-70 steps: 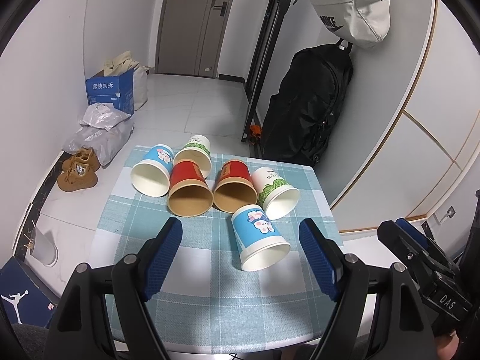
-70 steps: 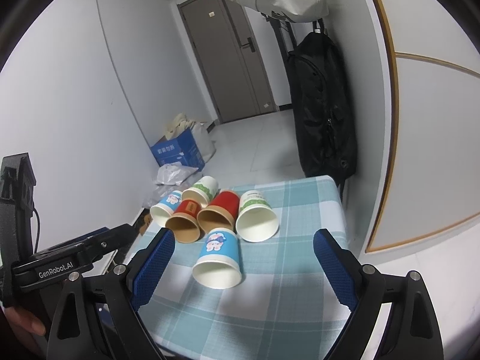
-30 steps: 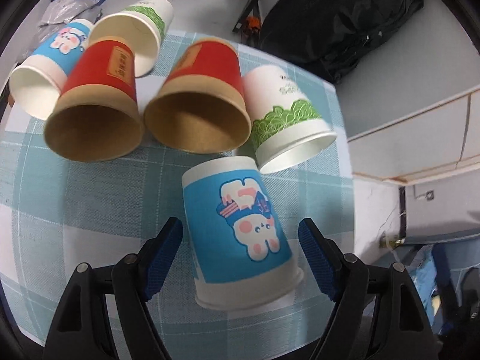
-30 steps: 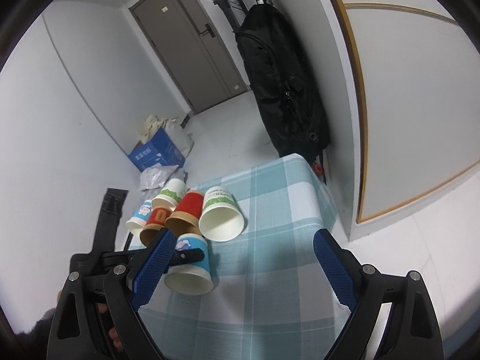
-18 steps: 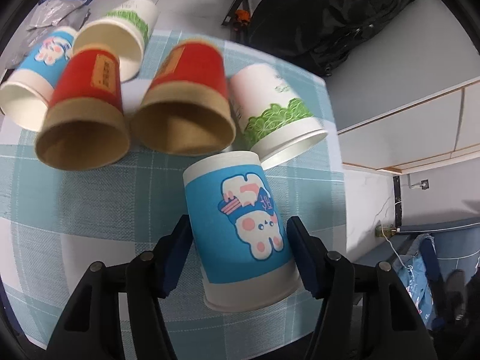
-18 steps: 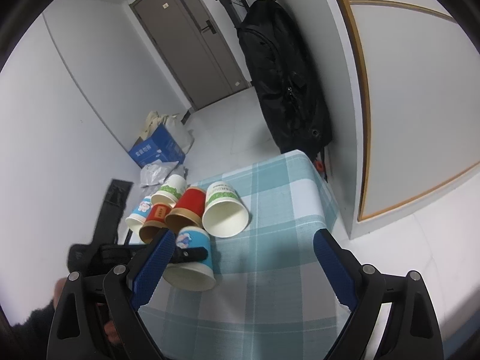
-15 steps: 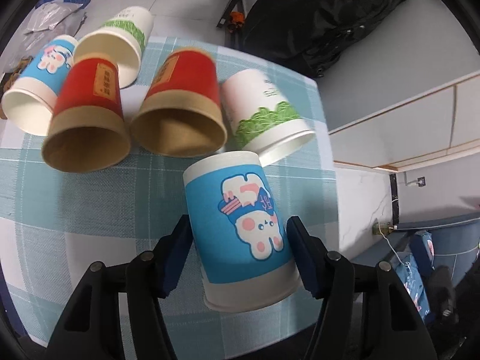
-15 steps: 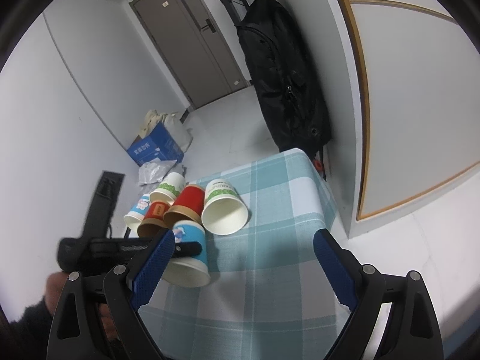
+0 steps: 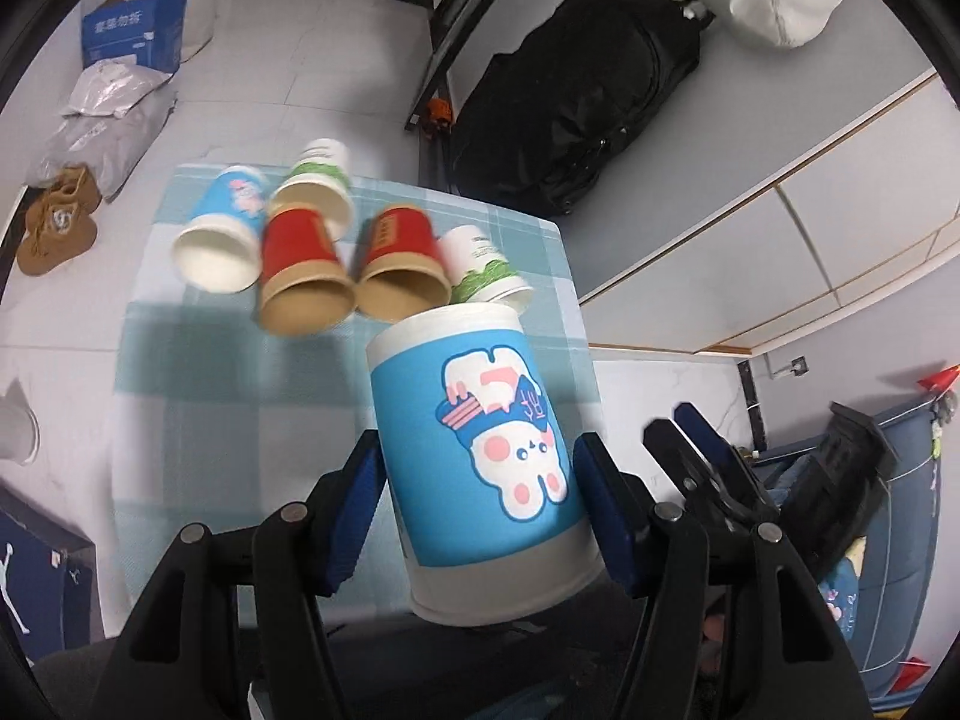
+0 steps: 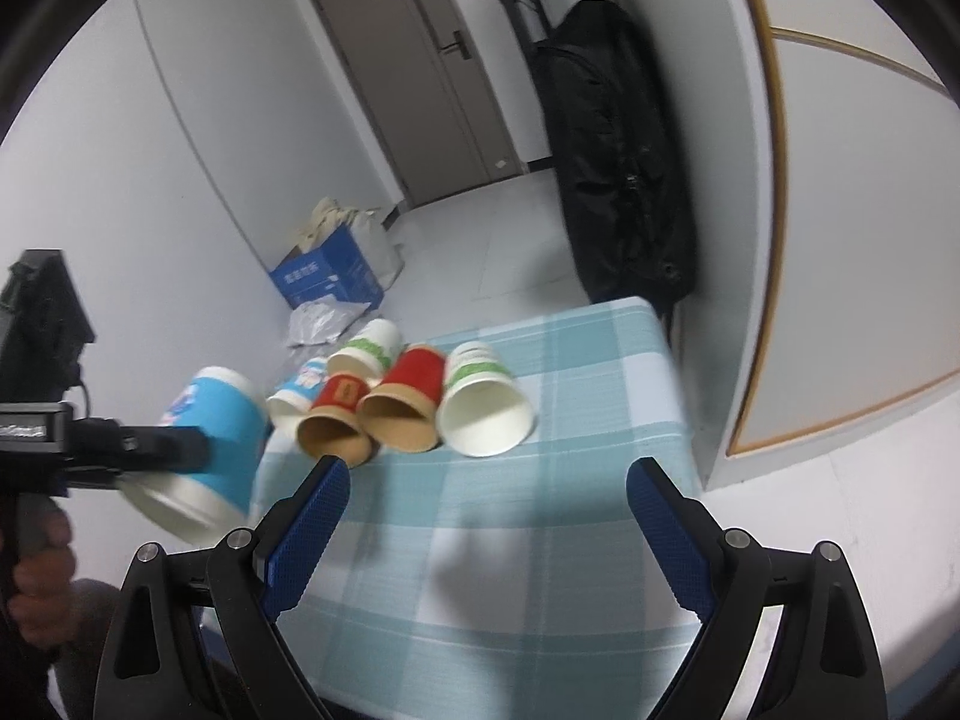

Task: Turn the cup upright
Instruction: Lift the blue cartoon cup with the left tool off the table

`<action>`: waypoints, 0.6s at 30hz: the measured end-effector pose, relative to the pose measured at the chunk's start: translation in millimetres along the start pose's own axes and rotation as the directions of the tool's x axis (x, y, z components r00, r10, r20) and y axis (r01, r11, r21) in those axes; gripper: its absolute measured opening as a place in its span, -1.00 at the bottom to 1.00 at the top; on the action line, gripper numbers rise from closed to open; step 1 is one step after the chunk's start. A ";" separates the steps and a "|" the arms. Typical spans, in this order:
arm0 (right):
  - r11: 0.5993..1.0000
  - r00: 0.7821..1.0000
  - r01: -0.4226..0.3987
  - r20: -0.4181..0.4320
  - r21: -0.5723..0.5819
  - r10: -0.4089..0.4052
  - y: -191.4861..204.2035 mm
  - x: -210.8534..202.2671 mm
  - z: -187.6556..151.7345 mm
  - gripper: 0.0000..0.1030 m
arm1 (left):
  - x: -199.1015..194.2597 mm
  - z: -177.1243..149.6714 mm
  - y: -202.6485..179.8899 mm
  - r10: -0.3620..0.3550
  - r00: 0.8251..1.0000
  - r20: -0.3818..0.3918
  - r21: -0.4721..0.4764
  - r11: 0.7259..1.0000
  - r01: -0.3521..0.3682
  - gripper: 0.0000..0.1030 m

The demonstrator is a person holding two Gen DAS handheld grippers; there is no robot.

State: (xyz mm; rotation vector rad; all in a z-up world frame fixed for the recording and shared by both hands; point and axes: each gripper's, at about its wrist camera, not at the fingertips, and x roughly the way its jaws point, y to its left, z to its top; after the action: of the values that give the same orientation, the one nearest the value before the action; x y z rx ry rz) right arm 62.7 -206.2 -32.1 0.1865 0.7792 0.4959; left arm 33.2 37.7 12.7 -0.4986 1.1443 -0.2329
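Blue cup (image 9: 477,468) hangs in the air off the table's (image 10: 570,480) near-left edge, clamped in the left gripper (image 9: 486,510) — lifted, still mouth-down, not yet turned or set down. Right gripper (image 10: 489,516) gapes, holding nothing.

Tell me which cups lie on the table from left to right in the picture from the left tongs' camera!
Blue bunny cup → red cup → second red cup → white cup with green leaves. Another green-and-white cup sits behind the first two, so its place is unclear.
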 end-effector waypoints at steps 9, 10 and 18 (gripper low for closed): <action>0.992 0.999 -0.048 -0.031 -0.114 0.045 47.3 4.0 -22.0 0.83 | 11.3 -47.5 56.6 0.006 1.000 -0.014 -0.106 0.994 -0.007 0.14; 0.991 0.998 -0.054 -0.035 -0.123 0.050 50.6 5.0 -23.0 0.83 | 15.9 -50.0 61.3 0.013 1.000 -0.011 -0.114 0.993 -0.014 0.14; 0.981 0.998 -0.028 -0.055 -0.194 0.017 70.4 12.0 -38.5 0.83 | 52.9 -52.7 80.5 0.044 0.997 -0.061 -0.128 0.990 -0.052 0.14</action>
State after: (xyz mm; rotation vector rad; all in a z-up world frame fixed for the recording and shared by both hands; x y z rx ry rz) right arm 17.3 -139.8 -42.8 -0.0004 0.7762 0.5973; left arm 0.6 71.5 -86.6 -0.5811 1.2323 -0.1329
